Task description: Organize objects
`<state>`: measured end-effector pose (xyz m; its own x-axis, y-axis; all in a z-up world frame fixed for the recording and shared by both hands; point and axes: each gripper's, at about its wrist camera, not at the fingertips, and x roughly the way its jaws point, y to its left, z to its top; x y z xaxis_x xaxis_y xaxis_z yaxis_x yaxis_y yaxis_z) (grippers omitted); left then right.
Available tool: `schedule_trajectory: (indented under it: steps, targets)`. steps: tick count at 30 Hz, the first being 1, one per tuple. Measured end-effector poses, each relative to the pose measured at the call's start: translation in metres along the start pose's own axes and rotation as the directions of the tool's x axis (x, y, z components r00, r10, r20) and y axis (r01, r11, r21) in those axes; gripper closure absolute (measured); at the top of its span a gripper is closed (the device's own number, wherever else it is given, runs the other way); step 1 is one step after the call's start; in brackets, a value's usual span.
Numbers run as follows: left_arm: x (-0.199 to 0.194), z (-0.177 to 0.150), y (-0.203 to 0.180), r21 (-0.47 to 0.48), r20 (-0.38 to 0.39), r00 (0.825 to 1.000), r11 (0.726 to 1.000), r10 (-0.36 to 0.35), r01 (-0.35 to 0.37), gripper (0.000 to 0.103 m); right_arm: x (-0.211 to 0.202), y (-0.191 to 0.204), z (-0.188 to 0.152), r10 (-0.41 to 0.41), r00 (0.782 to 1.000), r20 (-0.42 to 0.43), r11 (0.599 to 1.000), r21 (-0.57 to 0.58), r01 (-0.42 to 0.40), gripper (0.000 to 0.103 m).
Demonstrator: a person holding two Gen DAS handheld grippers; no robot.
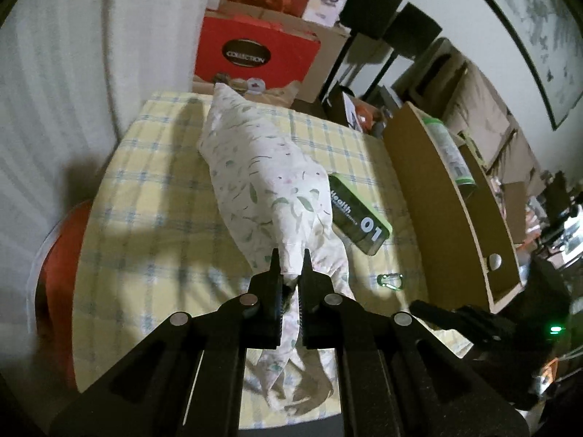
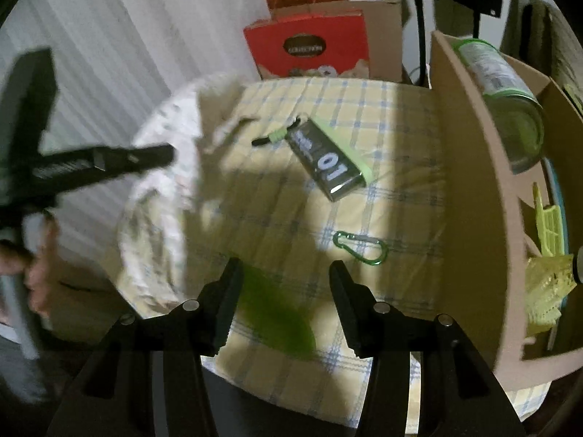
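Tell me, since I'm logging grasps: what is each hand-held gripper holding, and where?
Left hand-held gripper pinches the floral cloth at its near end. Right holds nothing.

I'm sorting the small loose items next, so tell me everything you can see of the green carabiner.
The green carabiner is a small clip that looks like metal, a closed loop with a silvery gate along one long side. It lies flat on the checked yellow cloth, apart from the dark "01" box and near the cardboard box wall. Nothing touches it; the right gripper stands open nearby.

Left gripper (image 1: 290,266): matte black, two tapered fingers (image 1: 274,266) with ribbed inner pads, silver round pivot pins on angular linkage arms. Right gripper (image 2: 284,280): same build. Hand (image 2: 34,273) blurred.
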<state>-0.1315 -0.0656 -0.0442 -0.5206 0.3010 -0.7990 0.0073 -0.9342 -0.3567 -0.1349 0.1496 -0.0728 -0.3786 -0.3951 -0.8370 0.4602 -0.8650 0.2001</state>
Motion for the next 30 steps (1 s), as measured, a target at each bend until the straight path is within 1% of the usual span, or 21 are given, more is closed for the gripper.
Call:
schedule_trajectory:
  steps: [3,6,11,17,18,20,22,23,25,30]
  targets:
    - [-0.009,-0.009,0.005,-0.006,0.002,1.0,1.0,-0.011,0.011,0.097,0.01,0.008,-0.01,0.015,0.999,-0.03,1.0,-0.027,-0.016,0.053]
    - [-0.012,-0.013,0.007,-0.012,0.007,1.0,1.0,-0.019,0.019,0.097,0.018,0.016,-0.016,0.006,0.999,-0.051,0.997,-0.082,-0.01,0.053]
    - [-0.019,-0.018,0.01,-0.018,0.013,1.0,1.0,-0.024,0.025,0.097,0.027,0.031,-0.024,-0.062,0.995,-0.081,0.98,-0.194,0.045,0.053]
    - [-0.021,-0.024,0.013,-0.026,0.009,0.999,0.999,-0.031,0.031,0.097,0.032,0.04,-0.03,-0.119,0.991,-0.061,0.956,-0.276,0.098,0.052]
    - [-0.02,-0.025,0.015,-0.03,0.007,0.999,0.999,-0.032,0.032,0.097,0.031,0.04,-0.03,-0.121,0.991,-0.06,0.955,-0.281,0.1,0.054]
    - [-0.019,-0.026,0.015,-0.034,0.004,0.999,0.999,-0.035,0.035,0.097,0.031,0.04,-0.029,-0.103,0.992,-0.068,0.96,-0.269,0.081,0.06]
    - [-0.019,-0.026,0.015,-0.034,0.003,0.999,0.999,-0.037,0.037,0.097,0.031,0.041,-0.029,-0.104,0.992,-0.066,0.958,-0.274,0.082,0.066]
    - [-0.019,-0.026,0.014,-0.033,0.003,0.999,0.999,-0.038,0.038,0.097,0.031,0.042,-0.029,-0.104,0.993,-0.063,0.959,-0.273,0.083,0.068]
    - [-0.021,-0.026,0.013,-0.03,0.007,0.999,0.999,-0.041,0.041,0.097,0.029,0.041,-0.029,-0.101,0.993,-0.058,0.961,-0.263,0.083,0.069]
    - [-0.031,-0.022,0.004,-0.01,0.024,0.998,0.999,-0.053,0.054,0.097,0.023,0.031,-0.024,-0.038,0.998,-0.046,0.985,-0.169,0.029,0.069]
